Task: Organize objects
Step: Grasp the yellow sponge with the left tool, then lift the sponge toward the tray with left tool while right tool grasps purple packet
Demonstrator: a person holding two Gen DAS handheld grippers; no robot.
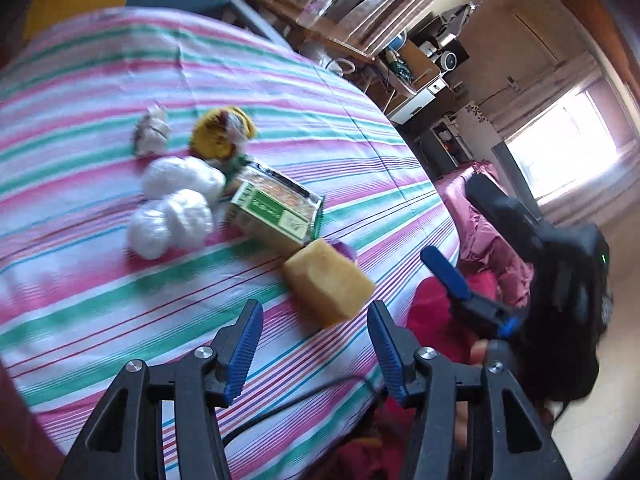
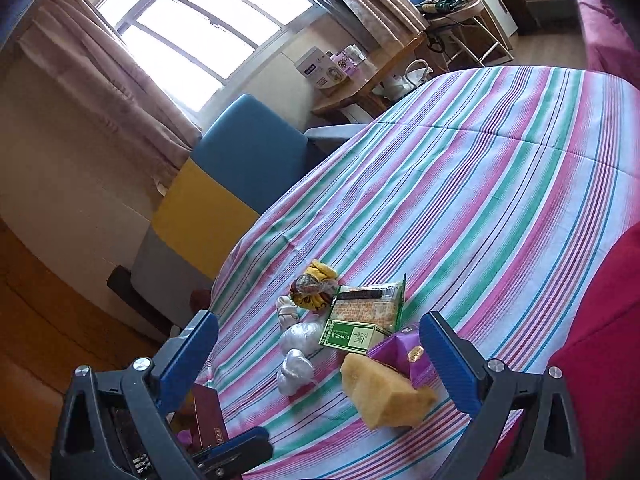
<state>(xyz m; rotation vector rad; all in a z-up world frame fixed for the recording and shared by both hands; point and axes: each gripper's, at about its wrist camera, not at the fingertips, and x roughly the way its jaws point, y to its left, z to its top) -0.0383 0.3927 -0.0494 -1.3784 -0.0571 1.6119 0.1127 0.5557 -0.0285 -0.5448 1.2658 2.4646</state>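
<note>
Left wrist view has the striped tablecloth (image 1: 100,300) filling most of the frame, and just ahead of the left gripper (image 1: 316,344), slightly toward its right finger, sits the yellow sponge block (image 1: 328,284). My guess is it's light and squishy, so it'll compress rather than slip; grabbing it across the short flat sides near the middle seems safest. The jaws are roughly halfway apart, nothing between them, not touching the sponge.

Further out past the sponge is the green box (image 1: 272,216) leaning on a flat snack packet (image 1: 280,188). Probably stiff cardboard, easy to pinch by the edges. Left of that are the white wrapped bundles (image 1: 176,208), likely soft and crinkly.

From the other camera, the right gripper (image 2: 320,356) is wide apart and empty, with the sponge and a purple pouch (image 2: 404,352) near its right finger.
</note>
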